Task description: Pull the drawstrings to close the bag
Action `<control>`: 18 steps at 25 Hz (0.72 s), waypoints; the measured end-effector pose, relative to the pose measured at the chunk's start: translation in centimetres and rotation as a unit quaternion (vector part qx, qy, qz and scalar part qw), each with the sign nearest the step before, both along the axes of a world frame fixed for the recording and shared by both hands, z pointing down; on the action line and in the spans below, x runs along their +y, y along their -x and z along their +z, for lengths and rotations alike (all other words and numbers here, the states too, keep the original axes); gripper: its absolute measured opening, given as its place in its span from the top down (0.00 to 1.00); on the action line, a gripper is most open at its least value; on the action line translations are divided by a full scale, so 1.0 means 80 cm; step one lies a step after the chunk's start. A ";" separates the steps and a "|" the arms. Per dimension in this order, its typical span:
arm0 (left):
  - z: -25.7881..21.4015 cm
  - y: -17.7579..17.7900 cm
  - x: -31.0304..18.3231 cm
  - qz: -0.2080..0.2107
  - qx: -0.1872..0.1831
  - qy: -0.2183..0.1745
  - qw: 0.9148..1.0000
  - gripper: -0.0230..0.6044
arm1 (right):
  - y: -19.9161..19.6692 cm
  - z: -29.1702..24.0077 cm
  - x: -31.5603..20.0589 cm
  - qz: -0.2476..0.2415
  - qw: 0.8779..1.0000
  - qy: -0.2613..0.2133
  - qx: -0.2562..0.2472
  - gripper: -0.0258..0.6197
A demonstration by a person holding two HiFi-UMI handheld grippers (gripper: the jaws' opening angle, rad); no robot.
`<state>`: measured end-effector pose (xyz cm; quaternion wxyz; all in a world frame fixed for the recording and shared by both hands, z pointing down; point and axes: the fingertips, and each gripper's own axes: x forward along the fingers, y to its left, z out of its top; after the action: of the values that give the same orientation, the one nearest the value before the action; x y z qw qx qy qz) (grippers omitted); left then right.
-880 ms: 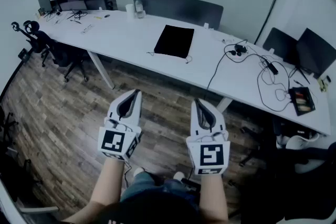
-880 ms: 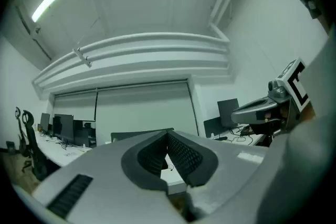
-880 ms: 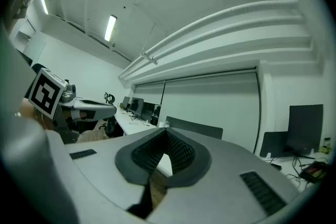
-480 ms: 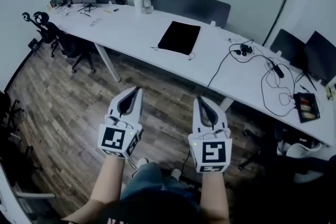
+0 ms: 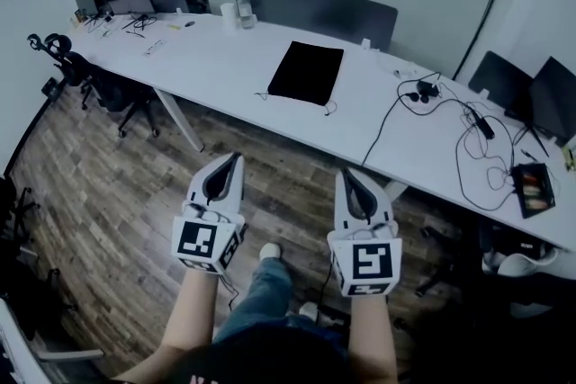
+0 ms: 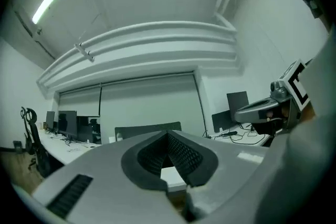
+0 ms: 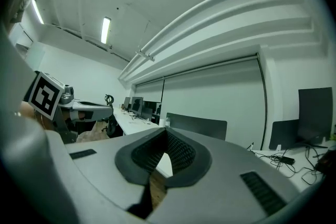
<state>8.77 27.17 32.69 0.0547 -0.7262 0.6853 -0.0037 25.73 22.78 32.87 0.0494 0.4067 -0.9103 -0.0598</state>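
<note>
1. The black drawstring bag point(image 5: 306, 72) lies flat on the long white worktop point(image 5: 216, 58). It is well apart from both grippers, with a stretch of wood floor point(image 5: 117, 184) between.
2. It looks like thin, limp cloth, so I judge it light, soft and not fragile. On the smooth worktop it will likely slide and bunch rather than resist a pull.
3. The places to take hold are the cords, not the cloth. 1 drawstring end point(image 5: 262, 93) shows at the bag's near-left corner and a second drawstring end point(image 5: 329, 109) at its near-right corner. They are thin and small, so each needs a full, firm pinch or it may slip out.
4. The left gripper point(image 5: 237, 157) has its jaws pressed together with nothing between them, as the left gripper view shows. The right gripper point(image 5: 344, 173) is the same, closed and empty. Both are held level in the air above the floor.
5. Count: 1 bag, 2 visible drawstring ends and 2 grippers, which gives 1 cord for each.
</note>
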 end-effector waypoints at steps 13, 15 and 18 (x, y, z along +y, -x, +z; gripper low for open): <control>0.010 0.158 -0.205 0.039 0.018 -0.001 0.999 0.97 | 0.121 0.019 -0.194 0.068 0.997 0.031 0.016 0.97; 0.012 0.182 -0.232 0.046 0.018 0.003 0.999 0.97 | 0.137 0.022 -0.220 0.081 0.996 0.037 0.015 0.97; 0.021 0.213 -0.266 0.060 0.015 0.014 0.998 0.97 | 0.157 0.029 -0.252 0.094 0.995 0.037 0.016 0.97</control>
<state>-8.29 5.86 34.37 0.0340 -0.7667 0.6411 0.0005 13.16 2.62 35.19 0.0844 0.4874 -0.8687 -0.0278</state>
